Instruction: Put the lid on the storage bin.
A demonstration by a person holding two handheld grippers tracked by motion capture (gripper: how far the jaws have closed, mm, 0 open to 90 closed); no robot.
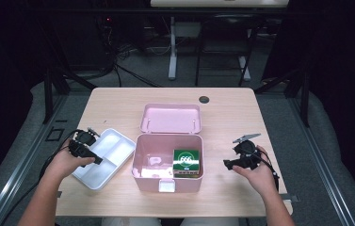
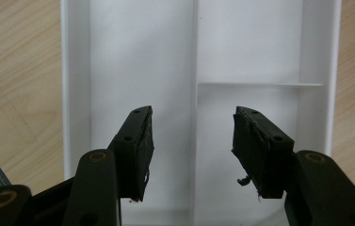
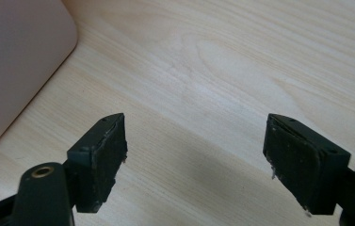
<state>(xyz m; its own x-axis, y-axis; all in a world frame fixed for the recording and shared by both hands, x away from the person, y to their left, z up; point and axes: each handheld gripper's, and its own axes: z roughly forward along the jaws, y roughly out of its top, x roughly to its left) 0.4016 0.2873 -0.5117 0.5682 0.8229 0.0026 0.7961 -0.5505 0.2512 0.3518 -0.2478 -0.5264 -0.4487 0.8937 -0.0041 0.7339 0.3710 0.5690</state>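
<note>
1. Left gripper [image 1: 100,160] sits at the lower left of the high view, over the white divided tray [image 1: 118,141]; its jaws stand apart with nothing between them.
2. Right gripper [image 1: 225,164] hovers at the lower right above the bare wooden table [image 1: 231,117], jaws spread wide.
3. Pink box [image 1: 142,155], lid open, sits at centre; the green packet [image 1: 186,162] inside seems to lie in its right half.
</note>
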